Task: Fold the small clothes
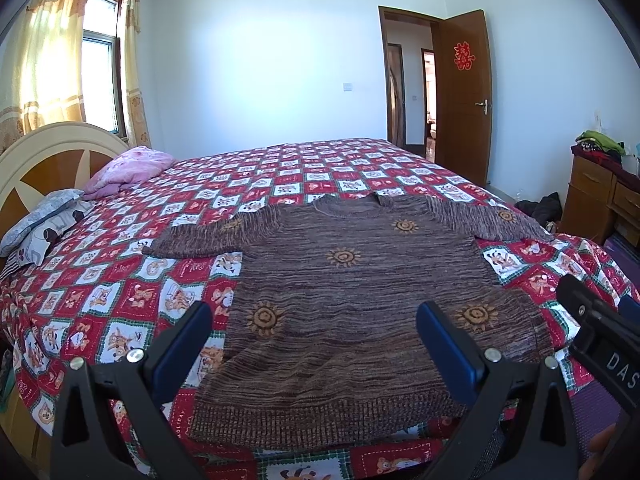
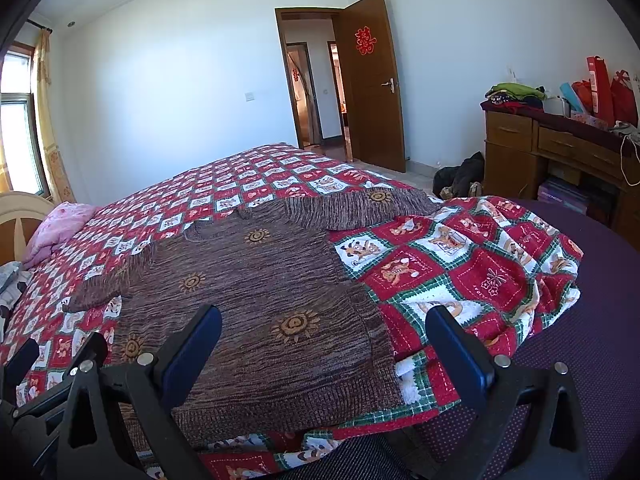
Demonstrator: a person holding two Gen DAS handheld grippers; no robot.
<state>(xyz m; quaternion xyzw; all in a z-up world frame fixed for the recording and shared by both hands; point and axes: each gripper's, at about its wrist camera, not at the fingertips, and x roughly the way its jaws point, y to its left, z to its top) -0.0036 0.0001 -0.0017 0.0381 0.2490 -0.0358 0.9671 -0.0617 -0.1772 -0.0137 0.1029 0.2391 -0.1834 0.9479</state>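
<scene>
Brown sweater [image 1: 352, 304] lies spread flat on checkered bedspread [image 1: 100, 300].

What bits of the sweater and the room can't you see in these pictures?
- Sweater hem corners: left wrist view, behind the left gripper fingers.
- Its underside: both views, flat on the bedspread.
- Desk right end: right wrist view, cut by the edge.
- Beyond the door: too small.

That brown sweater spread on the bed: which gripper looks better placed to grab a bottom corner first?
Probably the right gripper: its open fingers straddle the brown sweater's right hem corner. The left gripper, also open, frames the mid-hem, its left finger off the knit.
</scene>
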